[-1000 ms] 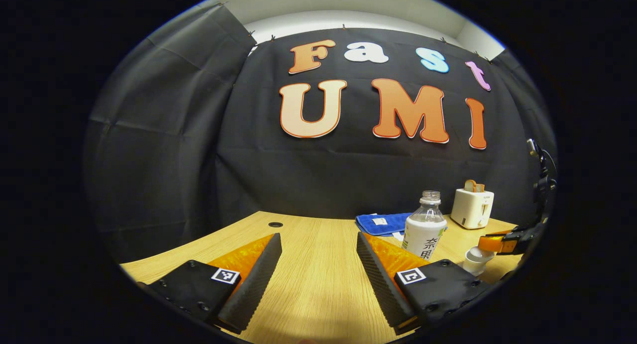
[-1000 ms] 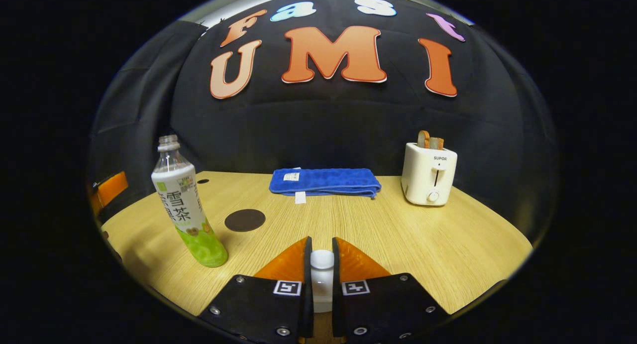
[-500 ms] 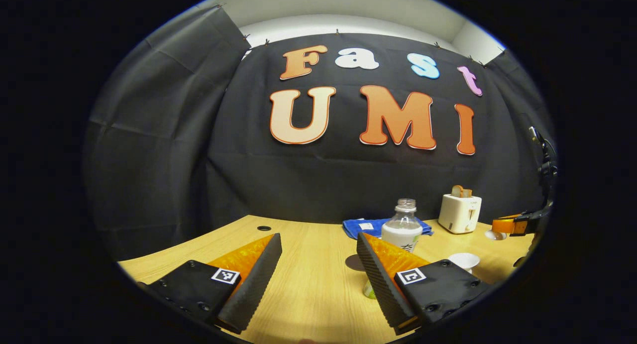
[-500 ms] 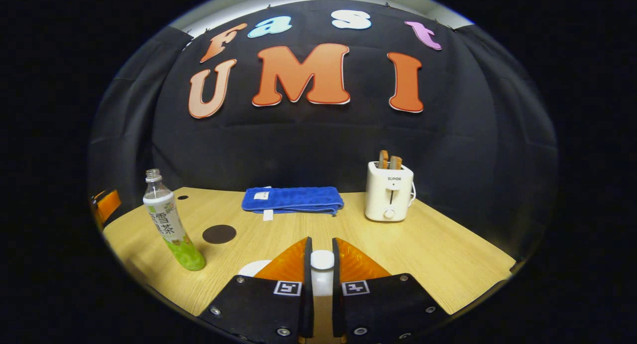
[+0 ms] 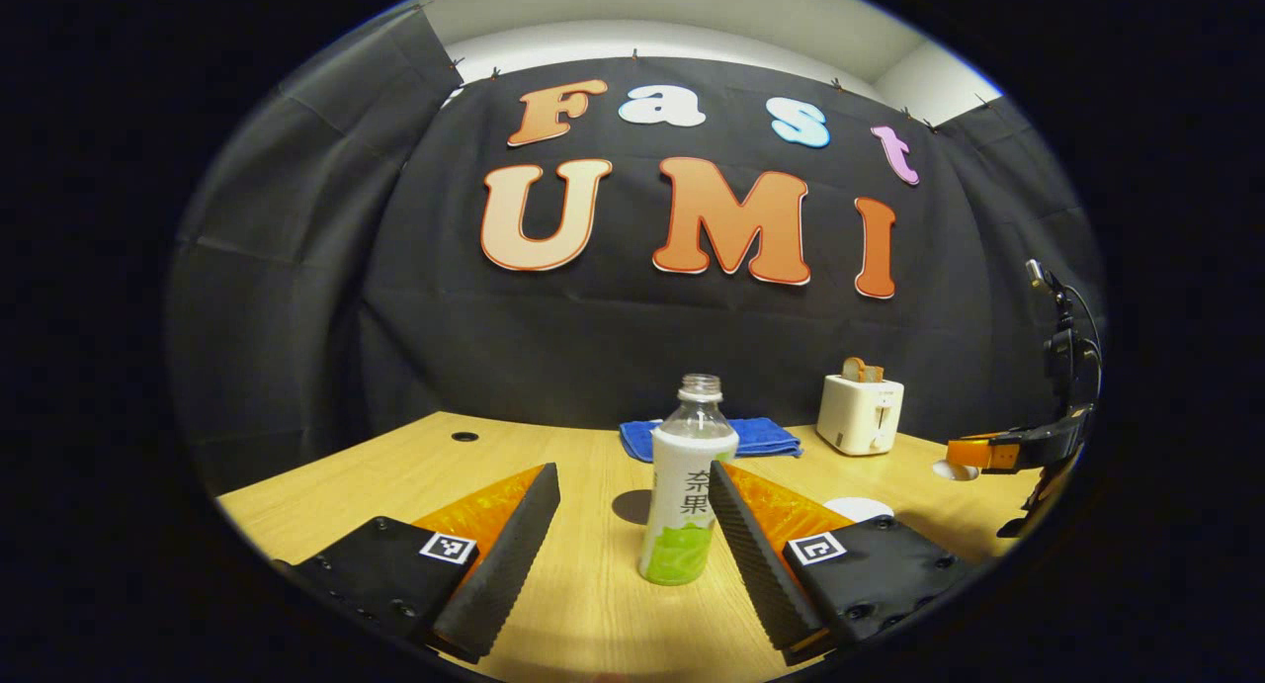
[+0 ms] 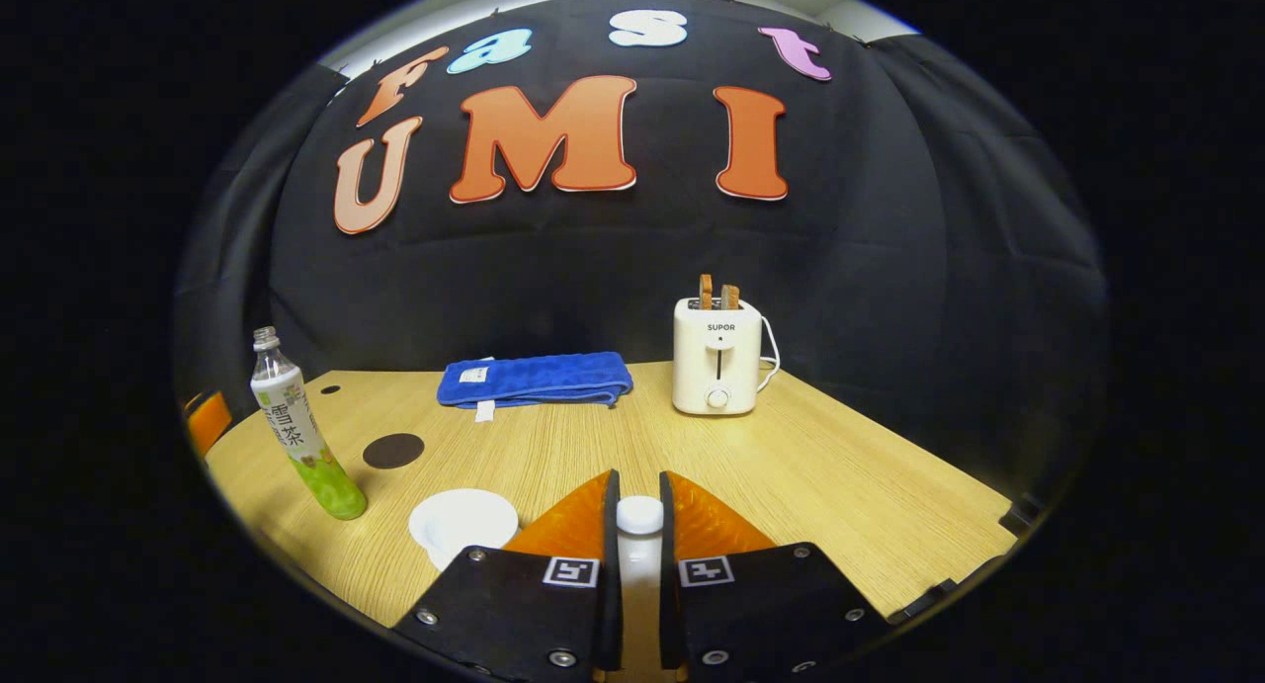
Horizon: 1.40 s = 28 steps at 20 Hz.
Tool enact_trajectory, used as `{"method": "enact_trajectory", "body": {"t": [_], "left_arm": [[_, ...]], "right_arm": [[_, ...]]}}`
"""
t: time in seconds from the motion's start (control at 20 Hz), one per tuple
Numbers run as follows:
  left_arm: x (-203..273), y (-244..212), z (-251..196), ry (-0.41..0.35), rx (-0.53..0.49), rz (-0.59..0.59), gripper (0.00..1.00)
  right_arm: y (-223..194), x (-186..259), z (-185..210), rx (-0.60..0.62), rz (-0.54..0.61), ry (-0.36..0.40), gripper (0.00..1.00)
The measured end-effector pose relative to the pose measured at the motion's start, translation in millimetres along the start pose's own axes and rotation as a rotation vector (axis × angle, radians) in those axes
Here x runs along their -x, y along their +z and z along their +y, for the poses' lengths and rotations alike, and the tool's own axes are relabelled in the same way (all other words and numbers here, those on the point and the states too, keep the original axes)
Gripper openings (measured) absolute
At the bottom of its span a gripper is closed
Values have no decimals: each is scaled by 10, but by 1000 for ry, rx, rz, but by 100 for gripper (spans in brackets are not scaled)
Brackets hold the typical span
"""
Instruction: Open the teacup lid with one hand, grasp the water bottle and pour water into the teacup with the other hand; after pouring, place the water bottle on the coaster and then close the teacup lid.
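Left tongs: fingers spread wide, nothing between them, held above the worktop.
Water bottle: uncapped, upright on the worktop, just ahead of the left tongs toward 1 o'clock; in the right gripper view it stands at 9 o'clock.
Right tongs: closed on the teacup lid, gripping its white knob, lifted clear of the cup.
Teacup: open, white, on the worktop at 8 o'clock from the right tongs.
Coaster: dark disc between bottle and blue towel.
Toaster: at the back, 1 o'clock.
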<state>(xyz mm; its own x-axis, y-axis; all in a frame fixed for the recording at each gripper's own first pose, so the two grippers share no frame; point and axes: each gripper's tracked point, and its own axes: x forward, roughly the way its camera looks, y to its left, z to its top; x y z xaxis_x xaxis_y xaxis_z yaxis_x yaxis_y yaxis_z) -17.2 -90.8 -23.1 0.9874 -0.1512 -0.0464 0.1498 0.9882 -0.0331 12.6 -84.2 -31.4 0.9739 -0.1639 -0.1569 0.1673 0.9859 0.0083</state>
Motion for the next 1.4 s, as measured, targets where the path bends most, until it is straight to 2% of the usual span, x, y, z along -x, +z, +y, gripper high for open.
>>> {"method": "enact_trajectory", "body": {"t": [0.25, 0.7, 1.0, 1.1, 1.2, 1.4], "left_arm": [[-184, -162, -251, -31, -30, 33, 99], [-645, -528, -237, -5, -67, 109, 100], [-779, -742, -282, -31, -75, 173, 99], [-806, -698, -278, -31, -70, 152, 99], [-810, -702, -266, -33, -75, 149, 73], [-823, -675, -232, -34, -175, 163, 66]], "right_arm": [[-51, -8, -133, -31, 17, -17, 15], [-112, -61, -311, -49, 37, -52, 15], [-147, -91, -289, -50, 50, -46, 15], [-155, -103, -273, -50, 52, -43, 15], [-159, -100, -258, -54, 53, -40, 15], [-134, -62, -249, -54, 46, -35, 15]]}}
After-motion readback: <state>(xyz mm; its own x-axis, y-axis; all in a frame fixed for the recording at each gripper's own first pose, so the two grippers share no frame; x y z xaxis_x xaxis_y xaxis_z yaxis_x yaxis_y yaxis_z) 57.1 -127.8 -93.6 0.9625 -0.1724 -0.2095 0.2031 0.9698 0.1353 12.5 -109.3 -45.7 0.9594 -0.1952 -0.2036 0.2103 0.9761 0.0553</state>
